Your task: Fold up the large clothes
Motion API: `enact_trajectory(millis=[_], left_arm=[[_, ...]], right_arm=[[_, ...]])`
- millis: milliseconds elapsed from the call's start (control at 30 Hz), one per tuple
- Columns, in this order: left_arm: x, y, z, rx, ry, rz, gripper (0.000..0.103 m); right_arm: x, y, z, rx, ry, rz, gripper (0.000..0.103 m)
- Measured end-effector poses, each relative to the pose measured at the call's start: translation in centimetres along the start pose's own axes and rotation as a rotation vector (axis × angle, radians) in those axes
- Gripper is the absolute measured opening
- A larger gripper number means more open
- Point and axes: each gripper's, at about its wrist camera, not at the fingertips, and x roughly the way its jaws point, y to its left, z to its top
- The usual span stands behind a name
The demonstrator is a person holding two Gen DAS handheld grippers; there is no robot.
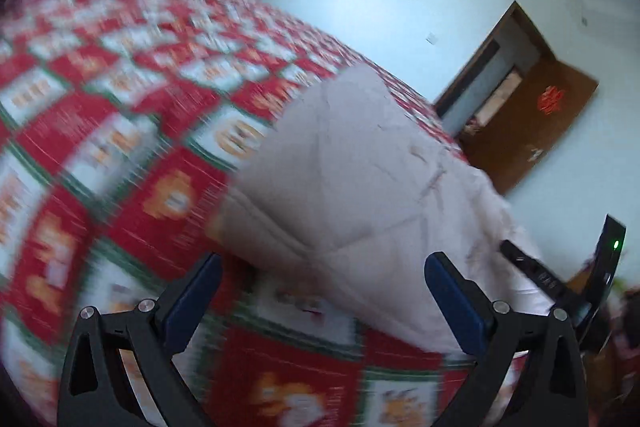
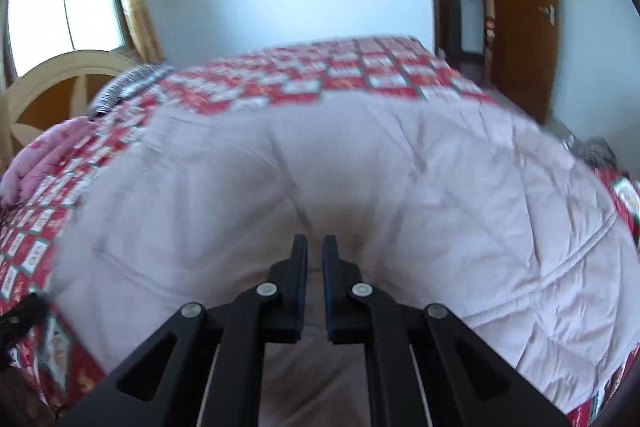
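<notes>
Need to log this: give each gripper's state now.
Left gripper: open, holding nothing.
Right gripper: shut on the pale quilted garment.

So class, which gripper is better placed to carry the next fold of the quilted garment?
Right: the right gripper has its jaws shut on the quilted garment, while the left gripper is open and empty.
</notes>
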Motion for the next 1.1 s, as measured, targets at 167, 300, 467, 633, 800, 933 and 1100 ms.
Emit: enact_trajectory(millis=[167, 300, 467, 633, 800, 933, 1100], left_arm=[[4.2, -0.8, 0.2, -0.058, 0.021, -0.043, 0.101], [6.0, -0.3, 1.8, -0.168, -0.030, -0.091, 0.101], [7.8, -0.2, 2.9, -0.205, -0.080, -0.097, 0.101], [9.0, -1.9, 3.6, -0.138, -0.085, -0.150, 0.064], [7.4, -2.9, 5.8, -0.054, -0.062, -0.249, 0.024], [4.2, -4.0, 7.3, 0.058, -0.098, -0.268, 0.023], [-1.0, -4.9, 9.1, 0.225, -0.193, -0.218, 0.023]], right_arm=[[4.3, 0.5, -1.7, 0.030, 0.108, 0.025, 0.008], [5.4, 0.7, -2.2, 0.014, 0.117, 0.003, 0.007], [5.4, 0.1, -2.3, 0.060, 0.122, 0.040, 0.007], [5.9, -1.5, -2.3, 0.165, 0.154, 0.116, 0.006], [6.1, -1.3, -2.1, 0.281, 0.208, 0.158, 0.007], [6.1, 1.8, -1.9, 0.313, 0.273, 0.255, 0.007], [7.6, 8.4, -2.3, 0.334, 0.340, 0.465, 0.007]])
